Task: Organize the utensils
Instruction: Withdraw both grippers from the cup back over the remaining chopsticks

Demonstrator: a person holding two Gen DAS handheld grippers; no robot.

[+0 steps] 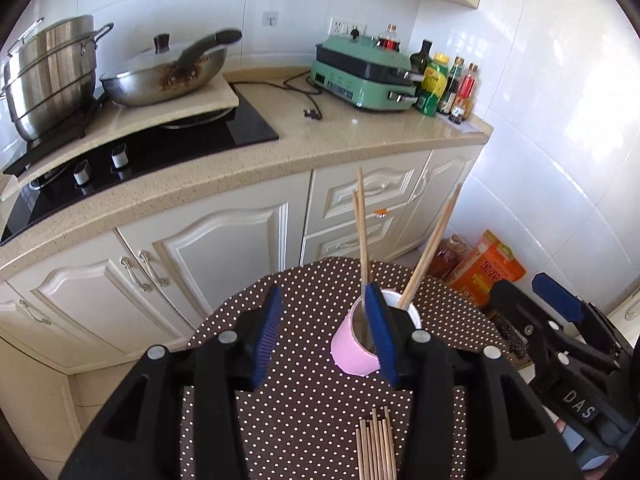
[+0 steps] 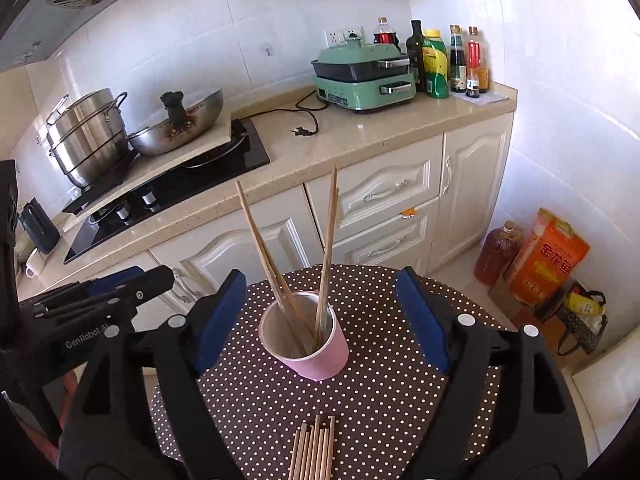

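left wrist: left tool (image 1: pixel 324 320) finger hides pink cup (image 1: pixel 352 344) rim.

Both cameras sit just behind their fingers, looking down at a slant over the dotted table (image 1: pixel 312 420) toward the kitchen cabinets (image 2: pixel 380 196). Left view stands left, close; both share the pink cup (image 2: pixel 316 356) and stove (image 1: pixel 168 152).

Steel stockpot (image 2: pixel 90 136) and a lidded wok (image 1: pixel 166 70) sit on the black cooktop (image 2: pixel 208 176), a mint-green electric cooker (image 2: pixel 362 78) unplugged beside sauce bottles (image 2: pixel 454 62); down on the floor, an oil jug (image 2: pixel 498 254) touches an orange rice bag (image 2: pixel 546 258).
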